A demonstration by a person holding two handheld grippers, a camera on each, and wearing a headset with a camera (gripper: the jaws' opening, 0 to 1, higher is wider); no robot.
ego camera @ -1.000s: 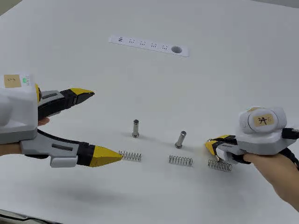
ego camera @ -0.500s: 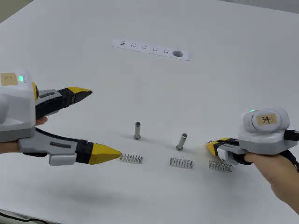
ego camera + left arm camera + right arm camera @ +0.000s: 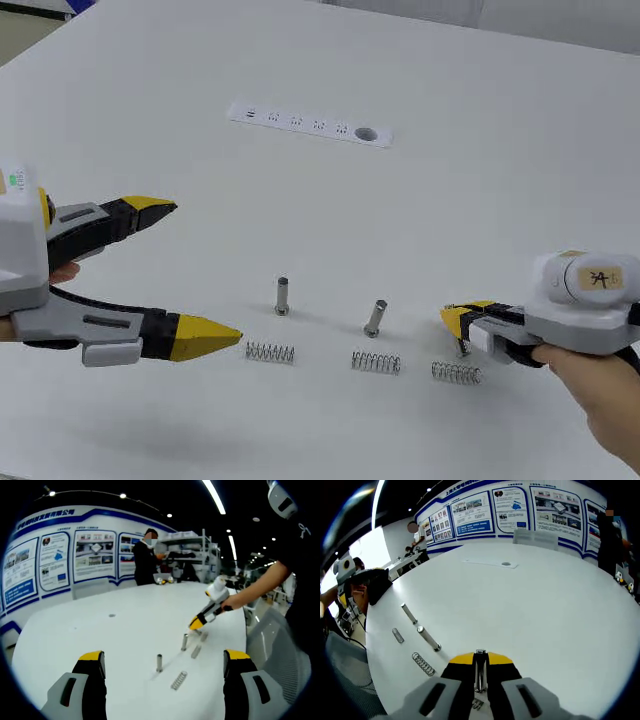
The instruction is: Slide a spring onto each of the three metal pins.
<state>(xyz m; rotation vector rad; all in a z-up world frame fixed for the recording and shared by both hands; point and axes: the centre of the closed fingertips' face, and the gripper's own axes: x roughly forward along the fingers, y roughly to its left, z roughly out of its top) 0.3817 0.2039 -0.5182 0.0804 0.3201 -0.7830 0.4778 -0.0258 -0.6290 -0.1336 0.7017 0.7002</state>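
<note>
Your right gripper clamps a short silvery metal pin, a coiled wire spring just beside it, lying parallel to the table's near edge.

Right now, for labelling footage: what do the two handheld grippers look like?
The left gripper and right gripper have white-grey housings and black fingers with pointed yellow tips. The right one carries a tan handwritten sticker; the left shows a green light.
</note>
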